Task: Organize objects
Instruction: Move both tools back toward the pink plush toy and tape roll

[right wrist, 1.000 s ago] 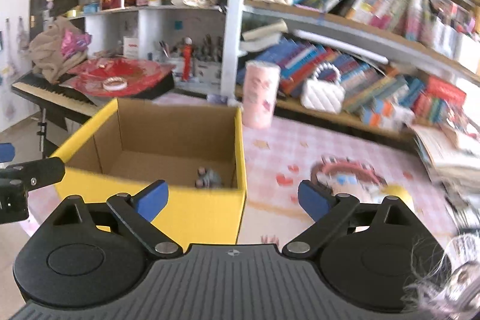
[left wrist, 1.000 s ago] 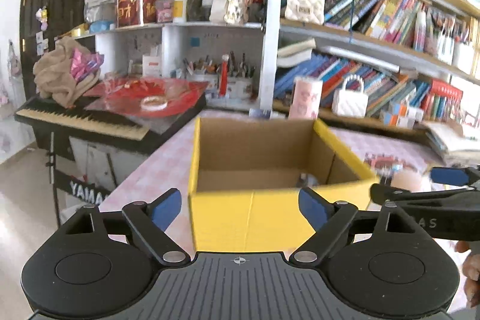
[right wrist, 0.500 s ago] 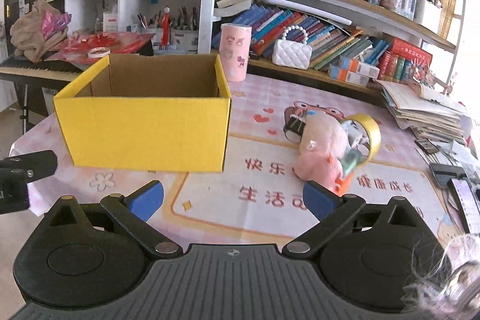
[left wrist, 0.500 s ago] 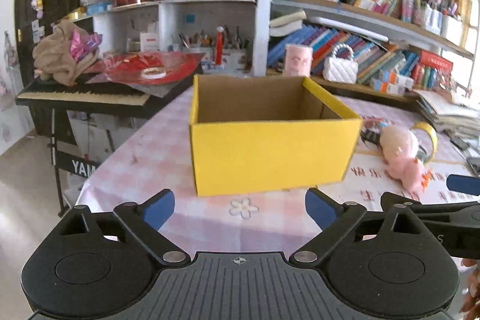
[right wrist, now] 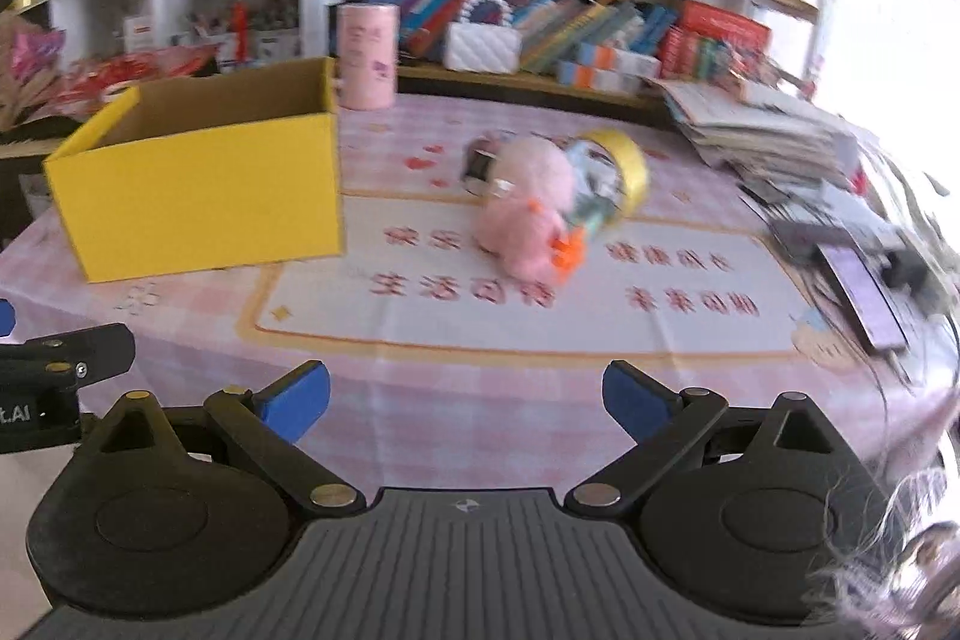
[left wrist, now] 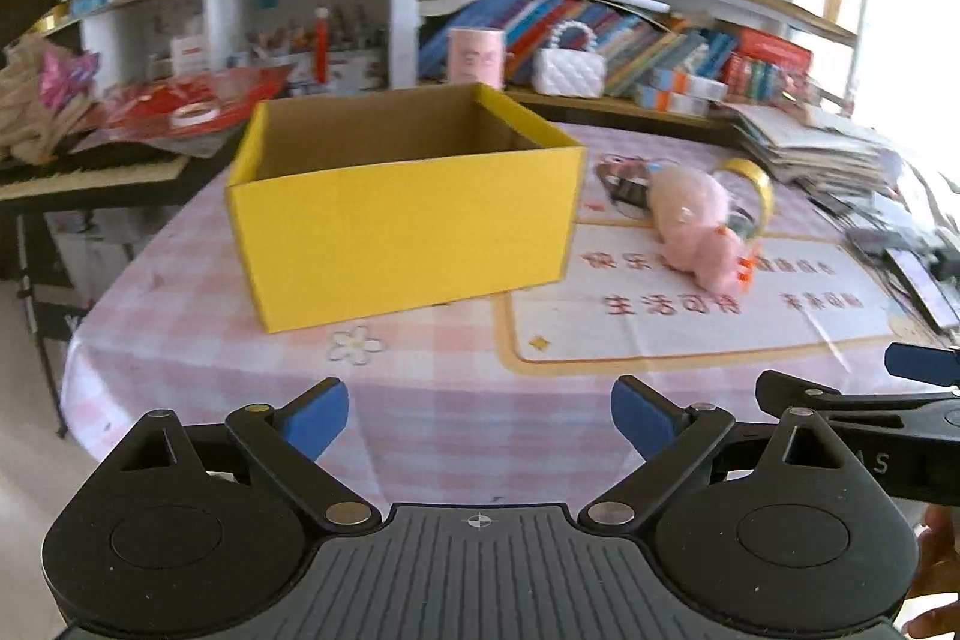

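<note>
Cardboard box (left wrist: 402, 226), yellow outside, plain brown inside, rectangular w/ open top, sits on desk (left wrist: 420, 400) under pink checked cloth. Fuzzy pink plush (right wrist: 528, 214) lies right of box, touching yellow tape roll (right wrist: 624, 166). Left gripper (left wrist: 480, 418) & right gripper (right wrist: 465, 397) both tilted down over near desk edge, blue pads wide apart, nothing between.

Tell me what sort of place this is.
Most likely a lived-in home room, perhaps a study or family room. Packed bookshelves line the back wall, a keyboard piano stands to one side, and a pink checked tablecloth covers the table holding a yellow box and pink plush toy.
</note>
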A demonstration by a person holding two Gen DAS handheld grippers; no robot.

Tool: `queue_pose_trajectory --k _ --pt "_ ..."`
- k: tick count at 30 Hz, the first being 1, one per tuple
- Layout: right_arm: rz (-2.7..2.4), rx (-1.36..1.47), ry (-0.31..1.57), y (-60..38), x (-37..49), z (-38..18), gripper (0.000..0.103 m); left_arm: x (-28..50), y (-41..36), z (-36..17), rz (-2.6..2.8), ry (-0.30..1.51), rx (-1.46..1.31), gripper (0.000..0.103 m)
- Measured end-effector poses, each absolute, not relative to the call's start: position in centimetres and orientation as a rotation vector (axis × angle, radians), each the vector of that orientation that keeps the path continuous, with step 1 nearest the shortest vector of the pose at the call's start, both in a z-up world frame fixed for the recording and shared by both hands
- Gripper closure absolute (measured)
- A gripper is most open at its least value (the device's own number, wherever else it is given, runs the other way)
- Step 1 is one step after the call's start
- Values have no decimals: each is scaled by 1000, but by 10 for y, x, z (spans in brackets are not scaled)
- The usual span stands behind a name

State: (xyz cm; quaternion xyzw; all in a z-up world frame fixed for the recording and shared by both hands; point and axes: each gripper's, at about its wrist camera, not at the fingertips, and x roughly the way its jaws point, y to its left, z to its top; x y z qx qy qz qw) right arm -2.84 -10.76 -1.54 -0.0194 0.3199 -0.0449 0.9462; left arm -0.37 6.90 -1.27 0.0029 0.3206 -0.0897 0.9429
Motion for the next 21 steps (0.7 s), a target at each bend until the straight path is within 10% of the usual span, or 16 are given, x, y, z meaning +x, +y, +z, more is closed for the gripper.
queue_pose_trajectory --k 21 --pt "-238 55 715 -201 9 -18 7 52 -21 -13 -314 680 32 6"
